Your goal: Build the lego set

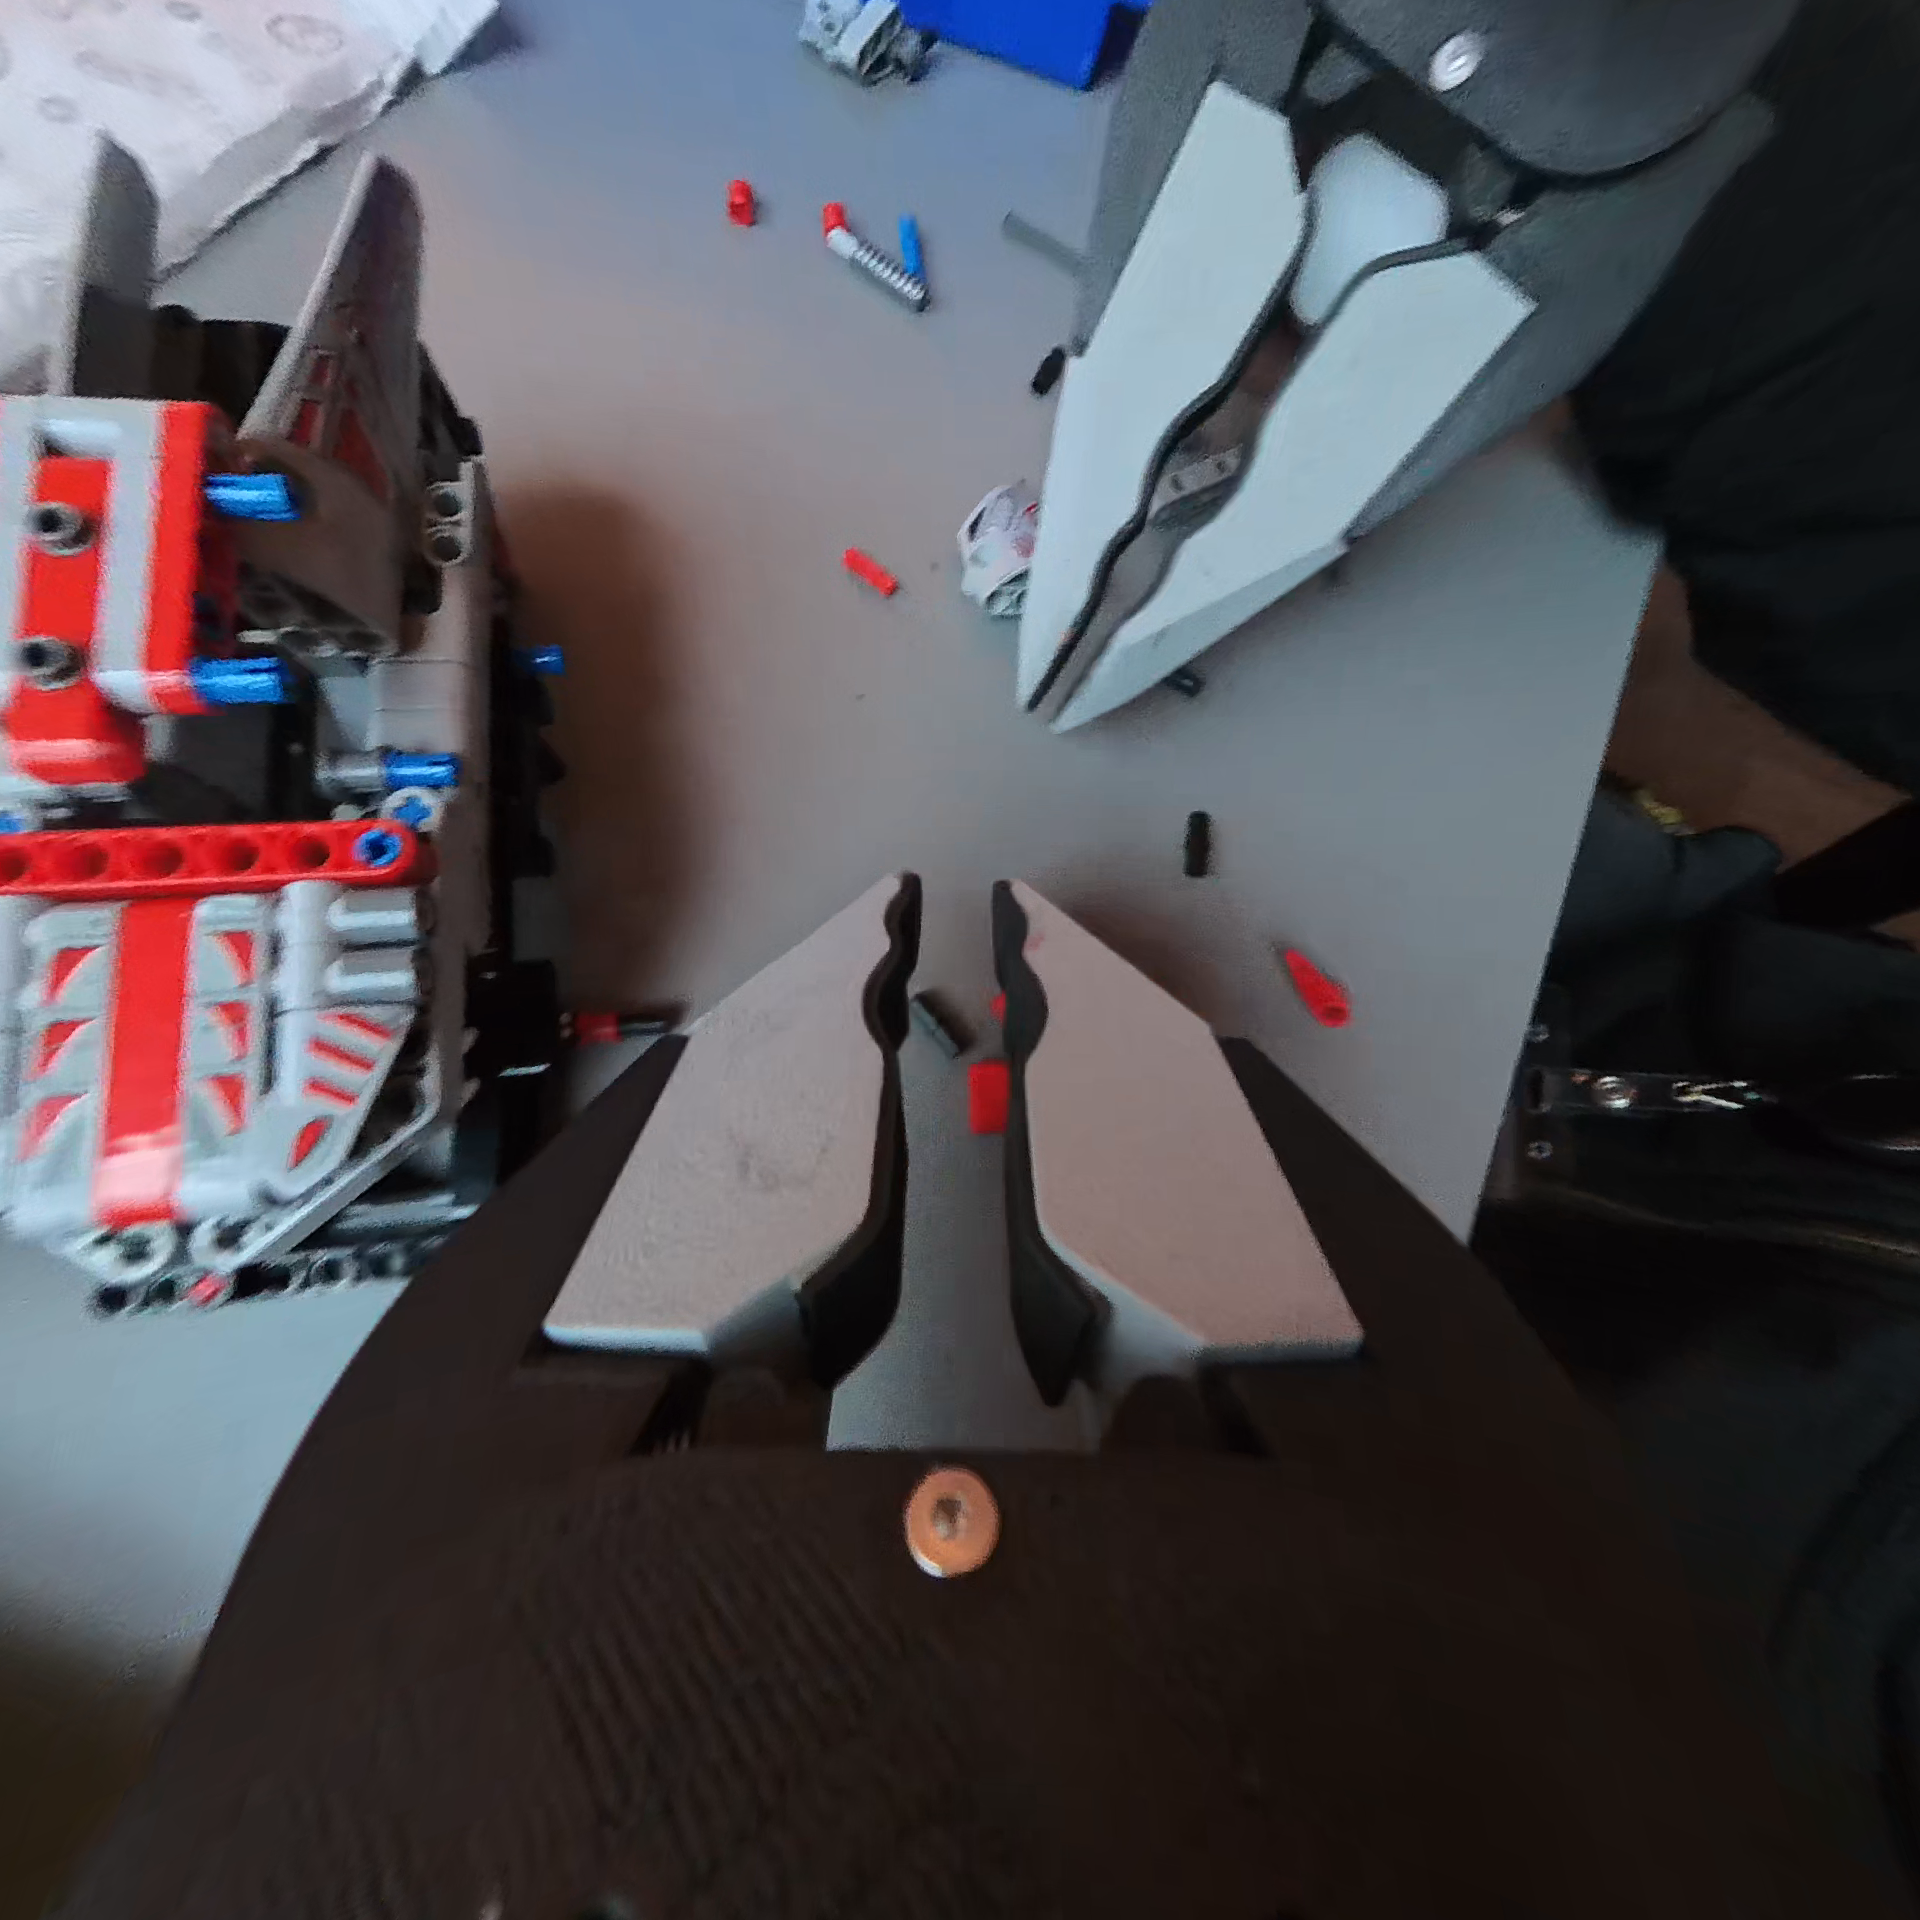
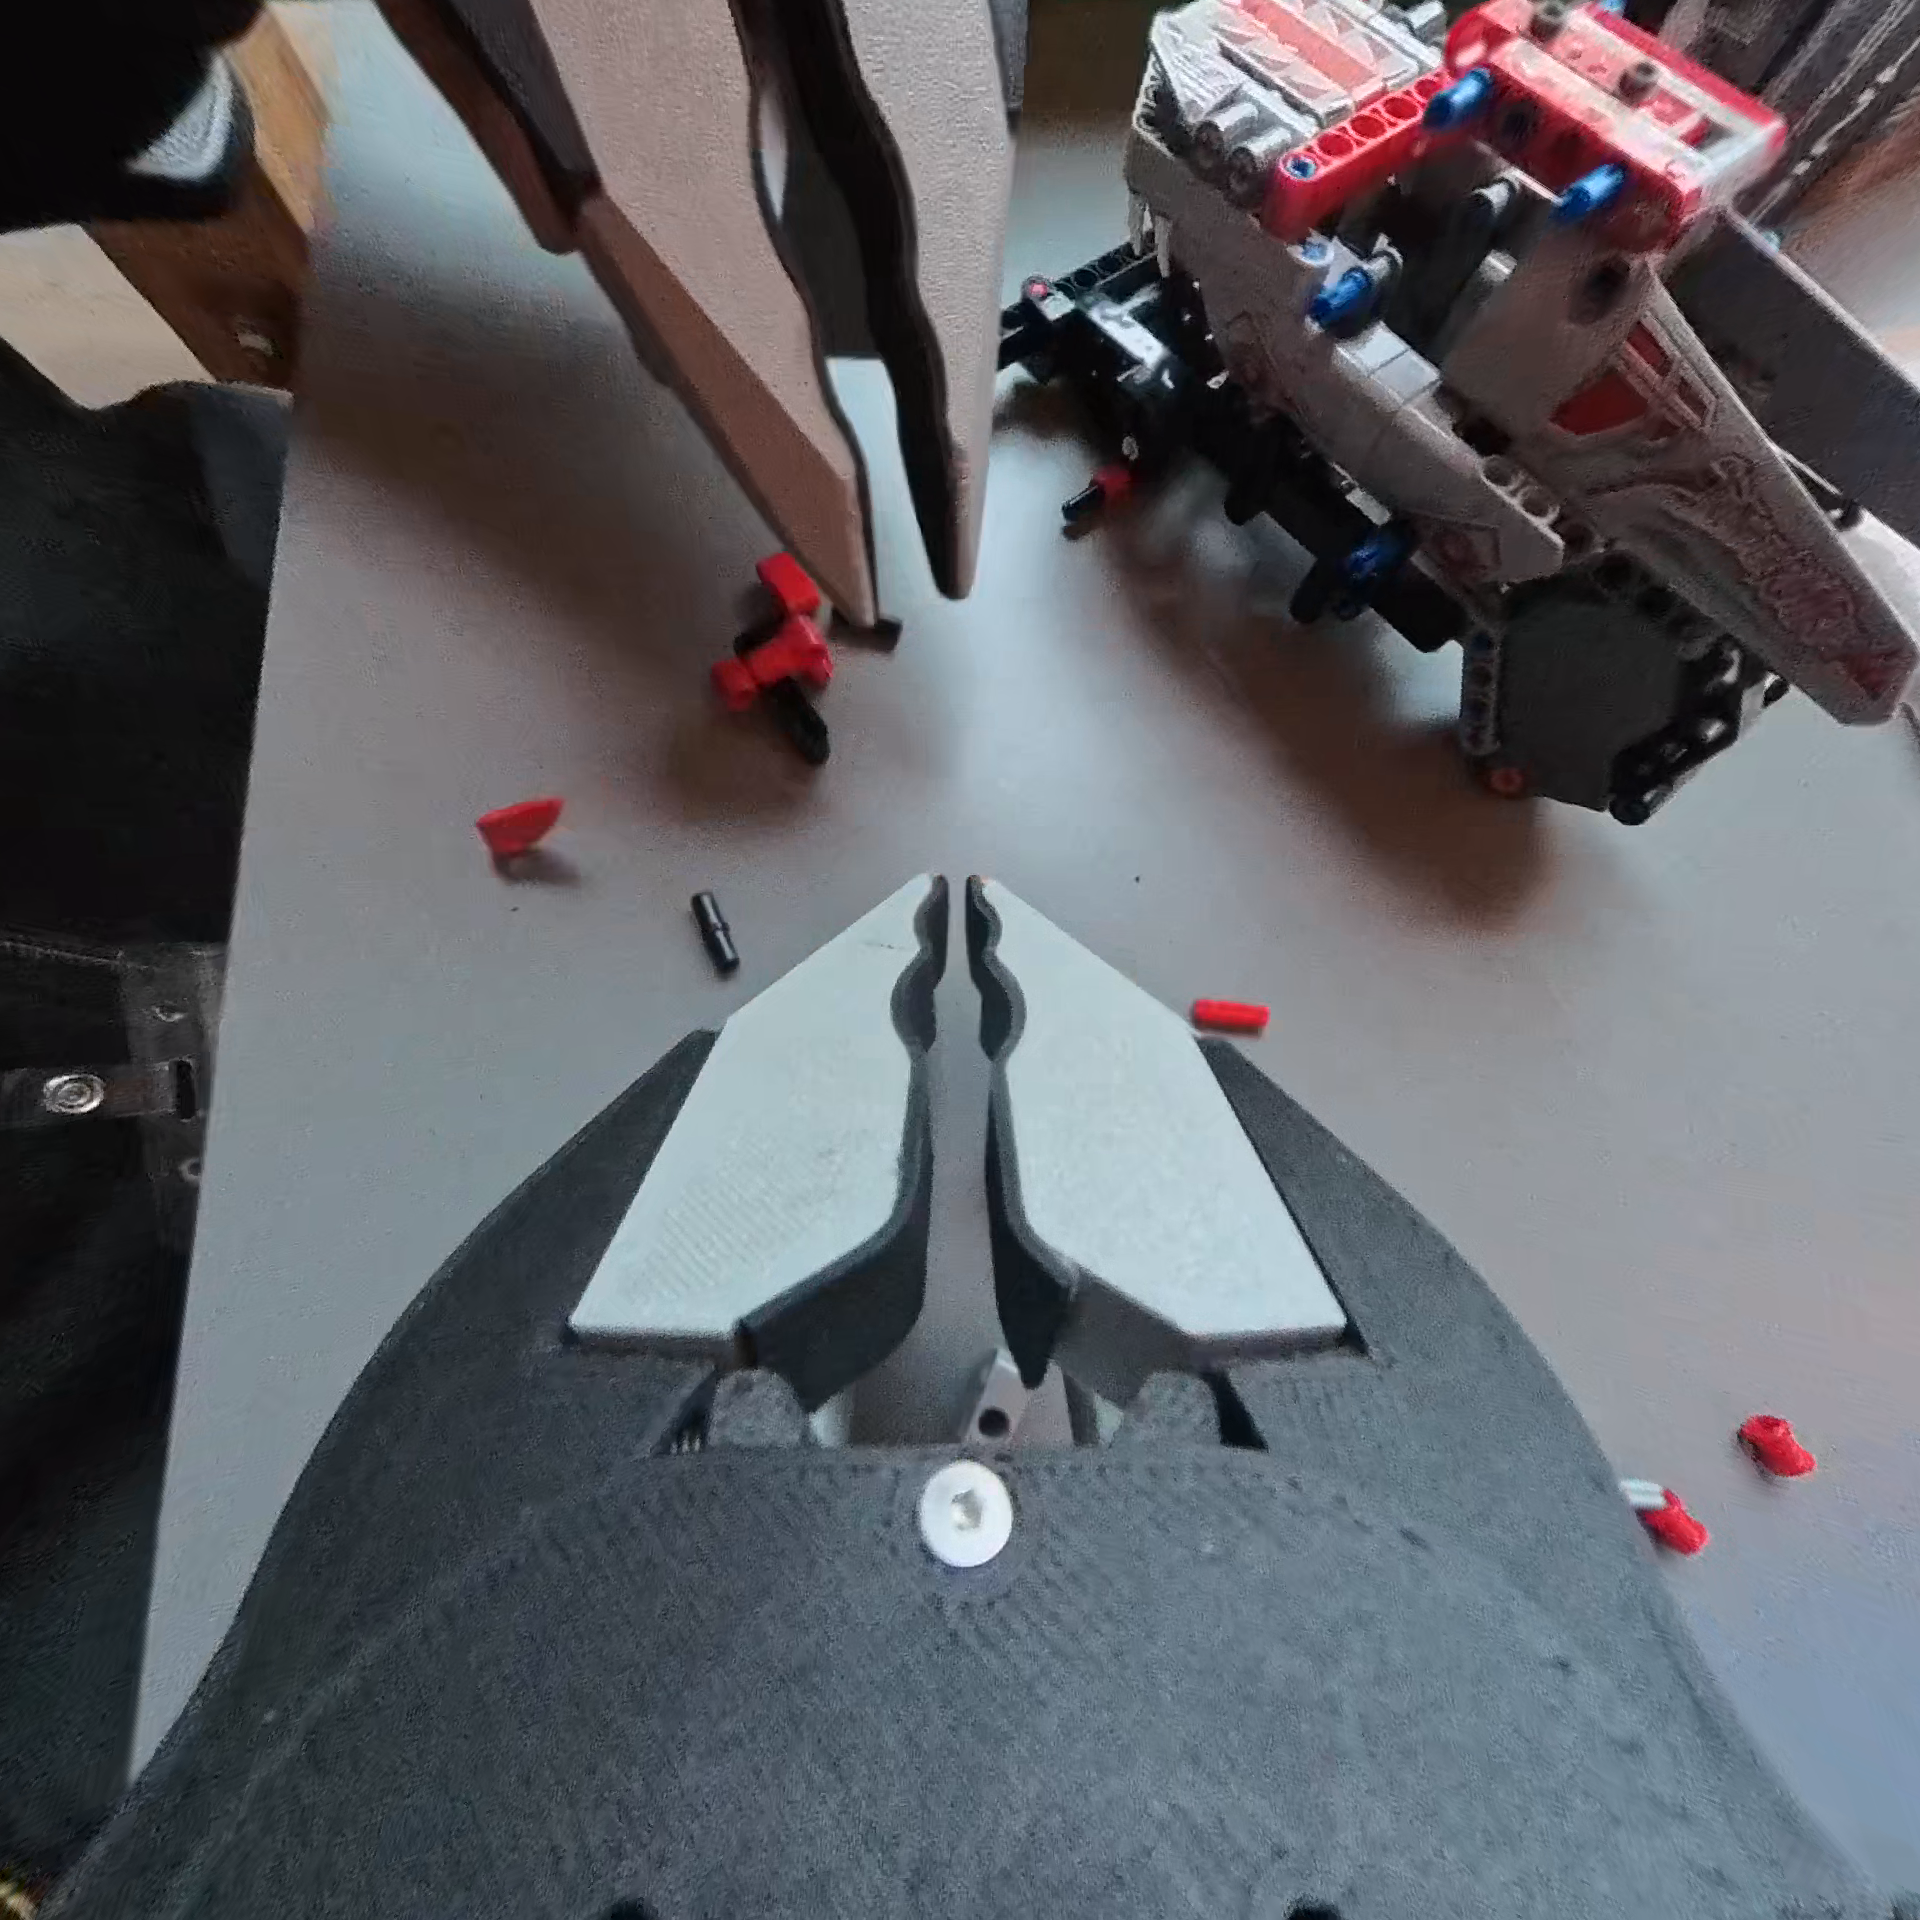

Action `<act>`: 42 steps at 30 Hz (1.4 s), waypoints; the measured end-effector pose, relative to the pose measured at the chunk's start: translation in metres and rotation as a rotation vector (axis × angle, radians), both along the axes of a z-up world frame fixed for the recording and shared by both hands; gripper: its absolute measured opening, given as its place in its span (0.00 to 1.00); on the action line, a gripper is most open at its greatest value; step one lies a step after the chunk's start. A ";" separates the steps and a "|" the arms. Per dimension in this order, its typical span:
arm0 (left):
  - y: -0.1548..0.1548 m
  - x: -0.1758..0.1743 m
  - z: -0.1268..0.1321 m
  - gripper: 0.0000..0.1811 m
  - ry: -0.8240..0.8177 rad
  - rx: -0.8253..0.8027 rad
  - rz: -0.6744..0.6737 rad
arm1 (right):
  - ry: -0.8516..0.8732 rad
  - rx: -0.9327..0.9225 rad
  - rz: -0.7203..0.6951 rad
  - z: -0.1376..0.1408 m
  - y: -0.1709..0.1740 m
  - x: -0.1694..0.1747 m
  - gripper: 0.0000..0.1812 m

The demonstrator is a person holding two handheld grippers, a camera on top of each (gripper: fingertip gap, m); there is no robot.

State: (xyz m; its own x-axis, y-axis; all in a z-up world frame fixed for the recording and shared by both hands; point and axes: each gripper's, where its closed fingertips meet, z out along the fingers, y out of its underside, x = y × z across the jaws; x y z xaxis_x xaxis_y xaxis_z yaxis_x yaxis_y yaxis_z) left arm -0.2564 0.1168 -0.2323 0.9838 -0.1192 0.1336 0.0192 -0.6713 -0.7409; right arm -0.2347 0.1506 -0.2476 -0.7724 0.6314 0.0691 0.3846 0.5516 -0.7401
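Observation:
The half-built grey, red and black lego model [image 1: 208, 831] stands on the grey table at the left; it also shows in the right wrist view [image 2: 1455, 364] at upper right. My left gripper [image 1: 956, 886] hovers low over the table, narrowly open and empty. A small black pin [image 1: 935, 1023] and a red piece [image 1: 987, 1093] lie under the gap between its fingers. In the right wrist view the left gripper [image 2: 912, 606] points down beside a red-and-black connector [image 2: 779, 655]. My right gripper [image 2: 956, 883] is shut and empty; it also shows in the left wrist view [image 1: 1049, 707].
Loose parts lie scattered: a red pin [image 1: 871, 571], a black pin [image 1: 1197, 842], a red cone [image 1: 1314, 987], a white-red panel [image 1: 997, 551], a red wedge [image 2: 520, 824], a black pin [image 2: 715, 933]. A blue box [image 1: 1029, 36] sits far back. The table edge [image 1: 1558, 935] runs beside a person's dark clothing. Left tips to right tips: about 5 cm.

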 end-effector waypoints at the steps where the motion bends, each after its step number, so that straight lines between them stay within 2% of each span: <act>1: -0.003 -0.005 0.002 0.06 0.020 -0.005 0.009 | -0.006 -0.015 0.012 0.002 -0.004 0.002 0.02; 6: -0.015 -0.022 0.021 0.05 0.045 0.025 0.053 | -0.056 -0.081 0.246 0.019 -0.050 0.039 0.14; 10: -0.025 -0.035 0.032 0.05 0.054 0.043 0.092 | -0.099 0.008 0.420 0.009 -0.074 0.071 0.13; 12: -0.028 -0.036 0.036 0.05 0.034 0.050 0.092 | -0.114 0.047 0.451 -0.001 -0.079 0.076 0.12; 16: -0.030 -0.033 0.028 0.05 0.038 0.013 0.071 | -0.137 0.137 0.407 -0.018 -0.070 0.066 0.02; 20: -0.028 -0.030 0.022 0.05 0.030 -0.003 0.059 | -0.090 0.187 0.249 -0.017 -0.046 0.040 0.02; 25: -0.026 -0.027 0.016 0.05 0.027 -0.019 0.050 | -0.030 0.100 0.123 0.002 -0.035 0.019 0.07; 37: -0.029 -0.029 0.017 0.04 0.044 -0.021 0.055 | 0.035 0.042 0.021 0.018 -0.035 0.001 0.10; 42: -0.028 -0.030 0.014 0.04 0.032 -0.027 0.057 | 0.082 0.035 0.076 0.015 -0.052 0.002 0.15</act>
